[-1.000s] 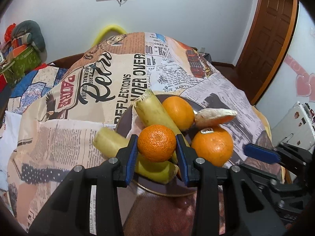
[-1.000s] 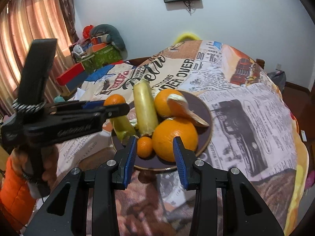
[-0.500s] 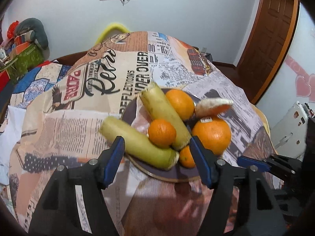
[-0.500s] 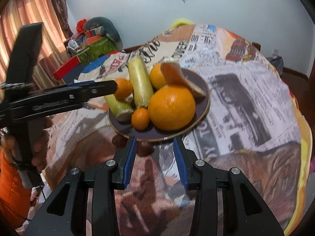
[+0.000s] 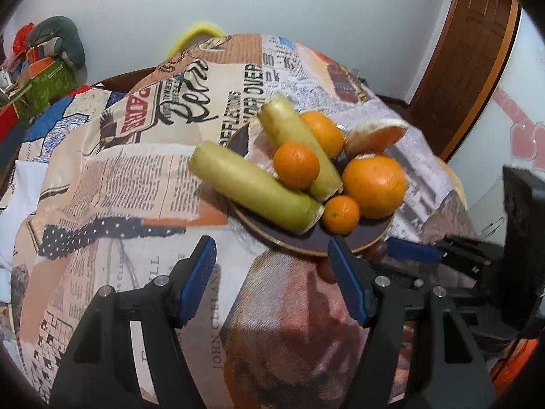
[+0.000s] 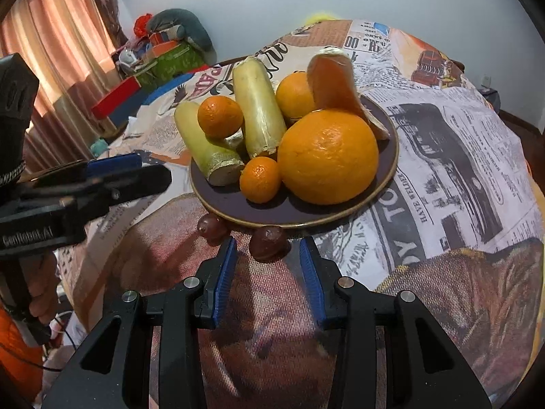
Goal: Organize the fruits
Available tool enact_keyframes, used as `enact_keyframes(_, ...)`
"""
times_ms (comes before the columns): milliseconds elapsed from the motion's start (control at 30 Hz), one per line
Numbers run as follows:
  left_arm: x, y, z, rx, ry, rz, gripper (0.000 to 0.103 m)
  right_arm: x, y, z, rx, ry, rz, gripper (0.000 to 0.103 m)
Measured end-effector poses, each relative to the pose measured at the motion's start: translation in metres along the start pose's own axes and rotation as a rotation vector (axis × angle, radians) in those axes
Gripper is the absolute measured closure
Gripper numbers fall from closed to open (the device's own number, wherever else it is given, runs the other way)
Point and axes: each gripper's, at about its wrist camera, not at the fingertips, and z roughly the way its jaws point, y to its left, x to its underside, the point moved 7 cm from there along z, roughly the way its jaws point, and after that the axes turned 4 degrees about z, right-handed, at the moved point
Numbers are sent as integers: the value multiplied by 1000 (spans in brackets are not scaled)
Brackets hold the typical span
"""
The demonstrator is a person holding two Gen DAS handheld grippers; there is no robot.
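Observation:
A dark plate (image 5: 306, 240) (image 6: 388, 136) on the newspaper-print cloth holds a big orange (image 5: 374, 185) (image 6: 327, 156), a second orange (image 5: 323, 131) (image 6: 294, 95), two mandarins (image 5: 295, 164) (image 6: 219, 116) (image 5: 340, 213) (image 6: 260, 179), two pale green stalks (image 5: 252, 185) (image 6: 257, 105) and an orange segment (image 5: 376, 134) (image 6: 335, 85). Two dark grapes (image 6: 269, 242) (image 6: 211, 226) lie on the cloth just in front of the plate. My left gripper (image 5: 272, 279) is open and empty, short of the plate. My right gripper (image 6: 267, 277) is open, close behind the right grape.
The cloth-covered table (image 5: 136, 187) drops away at its left and right edges. Boxes and bags (image 6: 160, 58) are piled at the back left by a curtain. A wooden door (image 5: 466, 58) stands at the back right. Each view shows the other gripper at its side.
My left gripper has let go of the mandarin on top of the stalks, opened wide and pulled back. My right gripper has come down low towards the grapes by the plate.

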Motion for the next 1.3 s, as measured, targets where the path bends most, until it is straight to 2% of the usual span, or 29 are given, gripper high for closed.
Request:
enact_keyframes(100,5,1,5,8,23,-13,35,-1,1,2,2,2,-3,68)
enact_keyframes(167,8,0,5,9,28,-12,35,-2,1,2,4,-6,-2,75)
enact_keyframes(200,9,-1,5,10,27,-11,35,-1,1,3,0,-5,-2,82)
enact_keyframes(233,9,-3,3,17,24,-8,35,-1,1,3,-3,-1,-1,84)
enact_keyframes(500,10,-16,-4,28,15,26,35,1,0,-6,-24,-19,15,86)
enact_keyframes(733,13,-32,1,62,26,39,38,-1,-11,-23,-6,-56,45,85)
enact_keyframes(1000,23,-51,26,104,100,81,66,2,-23,-36,8,-85,71,85)
enact_keyframes(1133,21,-53,32,102,104,74,72,1,-25,-35,4,-86,79,85)
enact_keyframes(1200,20,-51,33,98,103,63,80,1,-25,-35,3,-85,80,85)
enact_keyframes(1300,19,-50,35,112,101,49,82,1,-25,-35,-1,-86,80,85)
